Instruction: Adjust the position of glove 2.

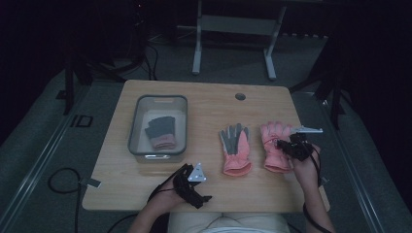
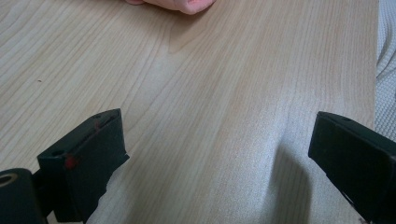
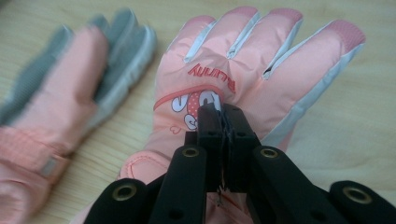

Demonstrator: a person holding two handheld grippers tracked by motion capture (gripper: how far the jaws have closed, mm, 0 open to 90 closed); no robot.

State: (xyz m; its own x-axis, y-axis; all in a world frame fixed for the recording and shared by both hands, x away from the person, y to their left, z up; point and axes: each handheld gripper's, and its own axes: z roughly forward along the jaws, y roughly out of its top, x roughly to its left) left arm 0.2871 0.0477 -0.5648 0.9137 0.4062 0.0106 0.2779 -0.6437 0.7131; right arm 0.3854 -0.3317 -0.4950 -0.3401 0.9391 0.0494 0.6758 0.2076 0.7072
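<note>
Dark room surrounding a pale wooden table (image 1: 204, 104). Your right tongs (image 3: 223, 112) are pinching the back of the right-hand pink glove (image 3: 261, 60), which is lying flat beside its mate (image 1: 235, 148). Padded fabric is likely handling light, soft and floppy; the cuff offers firmer purchase. Your left tongs (image 2: 217, 140) are hovering wide, holding nothing.

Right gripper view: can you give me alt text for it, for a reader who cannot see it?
The right claw, its black jaws shut, pinches the back of a pink glove lying fingers away on the wooden table, just below red lettering and a cartoon print. A second pink and grey glove lies blurred beside it.
</note>
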